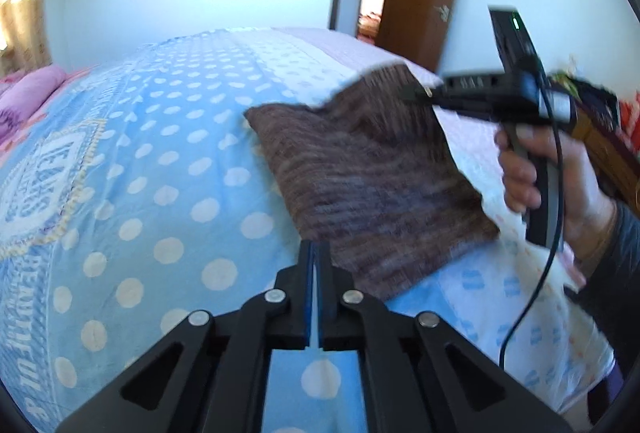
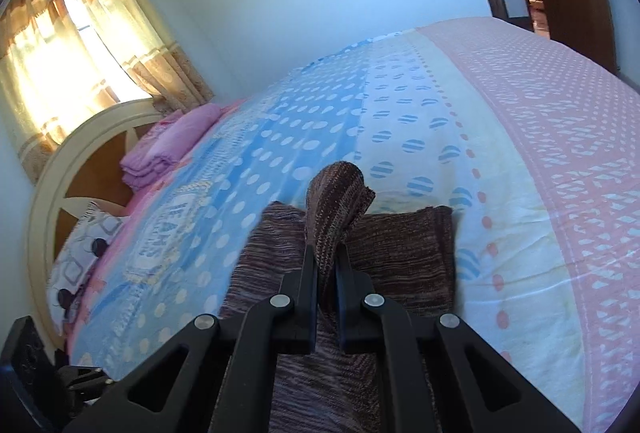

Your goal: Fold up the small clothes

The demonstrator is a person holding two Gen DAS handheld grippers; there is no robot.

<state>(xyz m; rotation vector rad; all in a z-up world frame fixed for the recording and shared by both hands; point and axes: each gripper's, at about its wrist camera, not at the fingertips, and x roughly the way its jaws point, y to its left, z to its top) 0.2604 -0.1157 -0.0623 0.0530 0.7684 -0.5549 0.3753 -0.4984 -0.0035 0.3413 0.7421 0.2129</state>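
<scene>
Daylight glares through the curtained window (image 2: 52,73); cool bluish cast, fisheye-bent edges, motion blur on the right claw (image 1: 416,95)

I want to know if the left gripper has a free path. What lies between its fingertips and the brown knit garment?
Nothing: in the left wrist view, the left gripper sits right at the brown knit garment edge, with only polka-dot bedspread beneath.

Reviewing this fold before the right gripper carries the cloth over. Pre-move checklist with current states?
1. Right gripper shut on the brown knit: ok.
2. Grip holds a bunched fold, not a lone thread: ok.
3. Left gripper pinning the knit: not ok, shut at its near edge, nothing clearly between the fingers.
4. Rest of the knit flat on the bedspread: cannot tell, the lifted part is blurred.
5. Bedspread ahead free of other items: ok.
</scene>
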